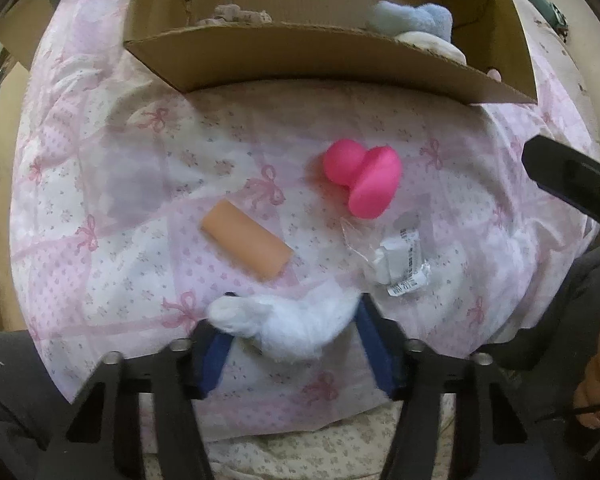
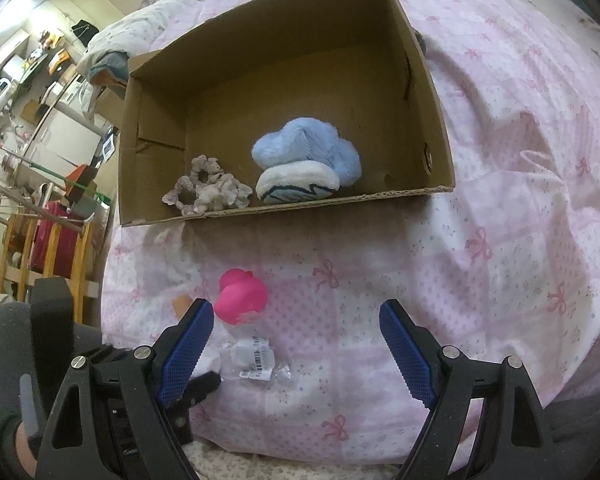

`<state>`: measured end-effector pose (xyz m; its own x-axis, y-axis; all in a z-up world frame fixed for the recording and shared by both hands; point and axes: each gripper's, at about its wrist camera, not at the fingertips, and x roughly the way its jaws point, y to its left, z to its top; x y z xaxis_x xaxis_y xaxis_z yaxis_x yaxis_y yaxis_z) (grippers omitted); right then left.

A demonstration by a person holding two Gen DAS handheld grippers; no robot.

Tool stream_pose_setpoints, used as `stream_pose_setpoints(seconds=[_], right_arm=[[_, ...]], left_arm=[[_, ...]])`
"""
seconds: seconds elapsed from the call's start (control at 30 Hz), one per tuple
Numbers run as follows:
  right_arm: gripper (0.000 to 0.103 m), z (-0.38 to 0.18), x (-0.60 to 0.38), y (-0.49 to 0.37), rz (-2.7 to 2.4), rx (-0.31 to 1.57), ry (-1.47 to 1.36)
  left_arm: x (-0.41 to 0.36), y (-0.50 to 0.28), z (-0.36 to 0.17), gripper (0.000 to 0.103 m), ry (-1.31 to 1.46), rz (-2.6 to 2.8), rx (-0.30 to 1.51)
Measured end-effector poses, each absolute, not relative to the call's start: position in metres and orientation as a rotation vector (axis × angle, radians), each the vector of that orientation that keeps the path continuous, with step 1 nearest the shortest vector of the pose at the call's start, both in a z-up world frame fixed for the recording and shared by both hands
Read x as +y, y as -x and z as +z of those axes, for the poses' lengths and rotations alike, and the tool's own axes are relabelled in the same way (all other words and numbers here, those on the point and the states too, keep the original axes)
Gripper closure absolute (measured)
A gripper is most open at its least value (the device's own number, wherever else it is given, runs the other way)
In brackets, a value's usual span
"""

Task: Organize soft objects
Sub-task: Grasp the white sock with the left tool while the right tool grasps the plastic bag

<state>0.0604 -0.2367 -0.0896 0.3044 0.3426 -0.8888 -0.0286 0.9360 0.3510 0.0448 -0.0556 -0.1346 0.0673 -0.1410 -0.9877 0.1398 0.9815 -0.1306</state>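
My left gripper (image 1: pixel 292 320) has its blue pads around a white fluffy object (image 1: pixel 288 322) on the pink bedsheet. Ahead of it lie a peach cylinder (image 1: pixel 246 245), a pink squishy toy (image 1: pixel 364 178) and a clear packet with a white item (image 1: pixel 398 261). A cardboard box (image 2: pixel 284 210) stands beyond, holding a blue and white plush (image 2: pixel 308 160) and grey scrunchies (image 2: pixel 208 192). My right gripper (image 2: pixel 296 320) is open and empty above the sheet, with the pink toy (image 2: pixel 242 296) and the packet (image 2: pixel 256 358) near its left finger.
The bed is covered with a pink bow-print sheet (image 2: pixel 520 200). Left of the bed are a wooden rail (image 2: pixel 52 248) and cluttered shelves. The right gripper's black body (image 1: pixel 572 176) shows at the right edge of the left wrist view.
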Motion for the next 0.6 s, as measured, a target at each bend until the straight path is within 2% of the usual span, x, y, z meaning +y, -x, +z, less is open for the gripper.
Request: stream_pose_setpoints(seconds=[0.03,0.13,0.4,0.6], right_arm=[[0.013,-0.09,-0.237,-0.061,0.25,1.243,-0.293],[0.013,-0.091,-0.238,-0.061,0.25,1.248,-0.301],[0.013,-0.096,-0.235,-0.062,0.253,1.27,-0.29],[0.013,-0.114,-0.217,-0.06,0.297,1.354,-0.231]], left_arm=[[-0.054,-0.044,-0.134,0.071,0.005,-0.211,1.484],[-0.045,-0.045,-0.128,0.079,0.056,-0.231,1.484],[-0.016,-0.054,-0.082,0.08,0.114,-0.184,1.358],[0.004,-0.068,-0.076,0.08,0.152,-0.086,1.319]])
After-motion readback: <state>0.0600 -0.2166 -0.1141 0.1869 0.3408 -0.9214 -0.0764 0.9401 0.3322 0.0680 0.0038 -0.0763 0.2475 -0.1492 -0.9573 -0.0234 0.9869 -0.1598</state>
